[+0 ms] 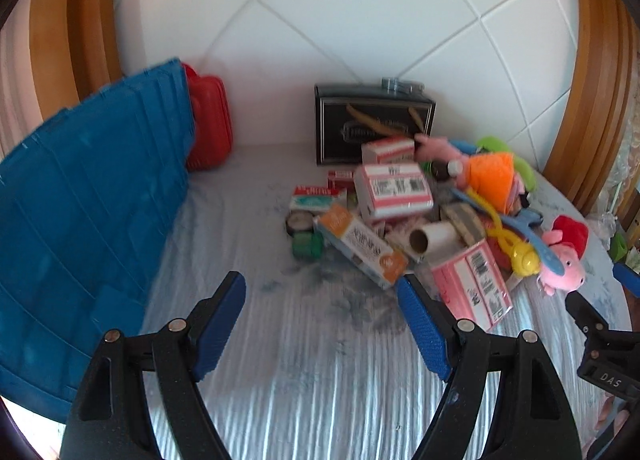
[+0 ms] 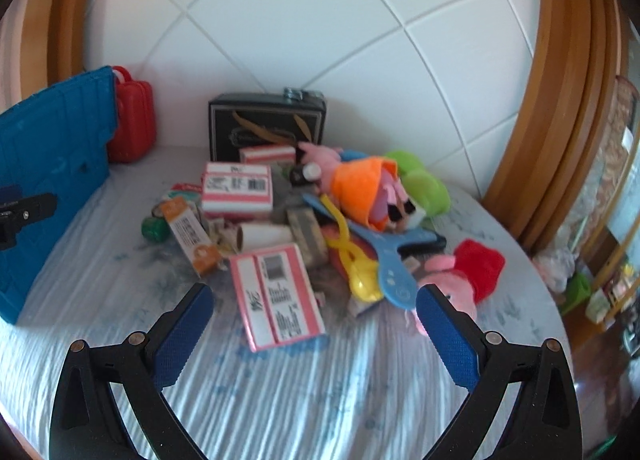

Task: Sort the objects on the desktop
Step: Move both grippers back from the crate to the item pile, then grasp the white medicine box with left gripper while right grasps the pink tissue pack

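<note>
Both sets of jaws were wide apart and held nothing. The right gripper (image 2: pixel 314 314) was nearer the pink box (image 2: pixel 276 296), just ahead, long side pointing away. The left gripper (image 1: pixel 322 302) had it off right.

Bright daylight, soft motion blur, heavy fisheye edge distortion.

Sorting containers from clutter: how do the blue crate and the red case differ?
The blue crate is far larger than the red case. The crate stands nearer the grippers, partly hiding the case behind it. The case has a handle on top; the crate shows ribbed walls. Both are plastic, standing at the left.
</note>
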